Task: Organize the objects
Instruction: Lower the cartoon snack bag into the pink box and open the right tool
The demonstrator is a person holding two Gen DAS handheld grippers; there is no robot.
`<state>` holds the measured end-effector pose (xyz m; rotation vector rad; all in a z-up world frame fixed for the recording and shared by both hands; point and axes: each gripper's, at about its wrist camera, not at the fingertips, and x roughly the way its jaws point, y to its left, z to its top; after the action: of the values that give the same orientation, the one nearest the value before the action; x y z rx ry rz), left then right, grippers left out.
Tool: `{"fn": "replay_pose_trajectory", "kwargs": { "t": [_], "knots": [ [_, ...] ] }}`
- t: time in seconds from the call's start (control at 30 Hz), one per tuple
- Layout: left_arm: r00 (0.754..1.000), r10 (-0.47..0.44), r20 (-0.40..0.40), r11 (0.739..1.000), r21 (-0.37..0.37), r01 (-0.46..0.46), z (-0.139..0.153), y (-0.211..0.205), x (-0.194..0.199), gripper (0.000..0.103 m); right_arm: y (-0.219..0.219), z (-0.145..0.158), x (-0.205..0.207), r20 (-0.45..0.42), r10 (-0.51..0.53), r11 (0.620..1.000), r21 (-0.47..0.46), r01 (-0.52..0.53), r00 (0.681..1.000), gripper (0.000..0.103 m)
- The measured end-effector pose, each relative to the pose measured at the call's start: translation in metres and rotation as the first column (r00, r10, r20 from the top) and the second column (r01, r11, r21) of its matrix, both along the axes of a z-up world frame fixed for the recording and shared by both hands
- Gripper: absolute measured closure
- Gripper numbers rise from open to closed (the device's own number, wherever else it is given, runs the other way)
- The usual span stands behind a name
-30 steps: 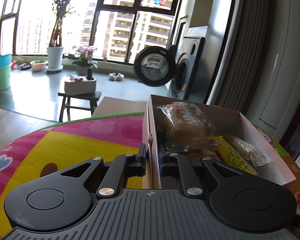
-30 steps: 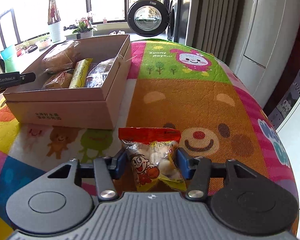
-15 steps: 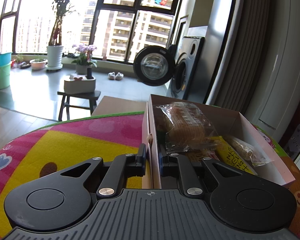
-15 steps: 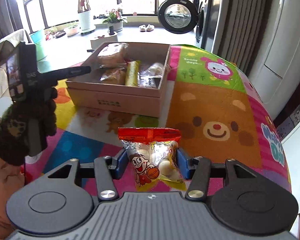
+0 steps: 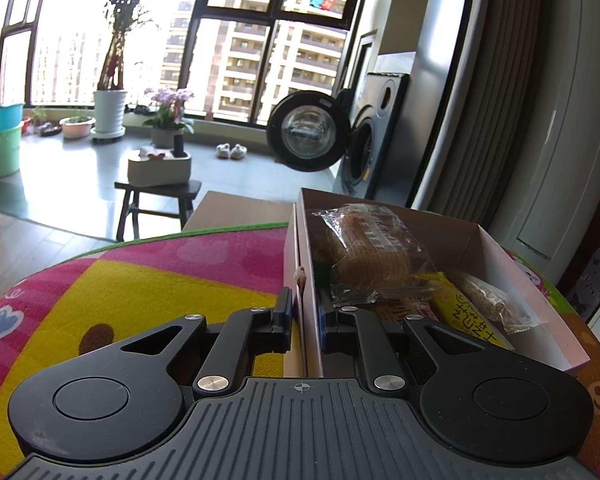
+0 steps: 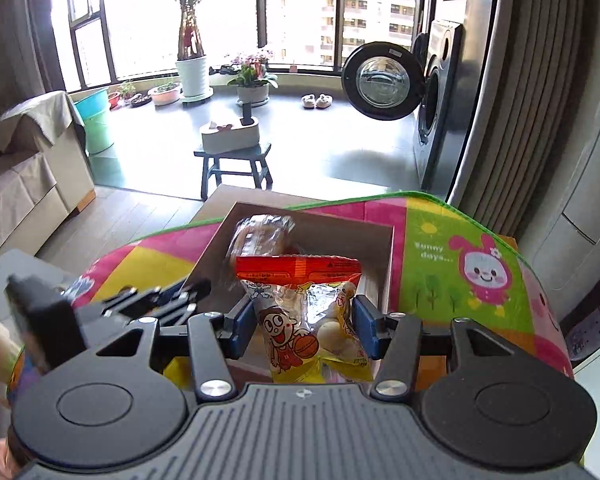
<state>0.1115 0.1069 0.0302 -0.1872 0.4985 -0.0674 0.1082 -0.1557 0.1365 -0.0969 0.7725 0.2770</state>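
Right gripper (image 6: 303,330) jaws clamped on snack bag (image 6: 306,316), red top seal standing above the jaws. Just beyond them, open cardboard box (image 6: 380,280) on table's cartoon mat (image 6: 460,272). Left gripper (image 5: 303,316) jaws pinch the box's near wall (image 5: 306,280), one inside, one outside. Ahead of those jaws inside: wrapped bread (image 5: 374,248), yellow packet (image 5: 466,316).

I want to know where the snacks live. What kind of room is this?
Probably a home's living area by a balcony: a washing machine, potted plants by tall windows, and a covered sofa.
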Motion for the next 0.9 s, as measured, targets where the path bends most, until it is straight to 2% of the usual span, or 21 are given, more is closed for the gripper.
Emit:
{"fn": "replay_pose_trajectory", "kwargs": {
  "t": [0.17, 0.37, 0.47, 0.7, 0.9],
  "knots": [
    [1.000, 0.000, -0.002, 1.000, -0.004, 0.000, 0.000, -0.003, 0.001, 0.089, 0.020, -0.036, 0.078, -0.074, -0.076, 0.997, -0.001, 0.076, 0.994, 0.052],
    [1.000, -0.001, -0.005, 1.000, -0.013, 0.001, -0.001, -0.005, 0.001, 0.088, 0.041, -0.082, 0.124, -0.076, -0.123, 0.989, -0.087, 0.117, 0.989, 0.052],
    [1.000, -0.001, -0.006, 1.000, -0.014, 0.001, -0.001, -0.007, 0.001, 0.088, 0.042, -0.097, 0.137, -0.077, -0.144, 0.984, -0.119, 0.134, 0.987, 0.052],
    [1.000, 0.001, -0.005, 1.000, -0.008, -0.001, -0.002, -0.010, -0.001, 0.089, 0.024, -0.105, 0.138, -0.138, -0.159, 0.987, -0.028, 0.157, 0.978, 0.051],
    [1.000, 0.002, -0.005, 1.000, -0.007, -0.002, -0.003, -0.011, -0.005, 0.089, 0.009, -0.097, 0.122, -0.153, -0.146, 0.987, 0.045, 0.154, 0.977, 0.051]
  ]
}}
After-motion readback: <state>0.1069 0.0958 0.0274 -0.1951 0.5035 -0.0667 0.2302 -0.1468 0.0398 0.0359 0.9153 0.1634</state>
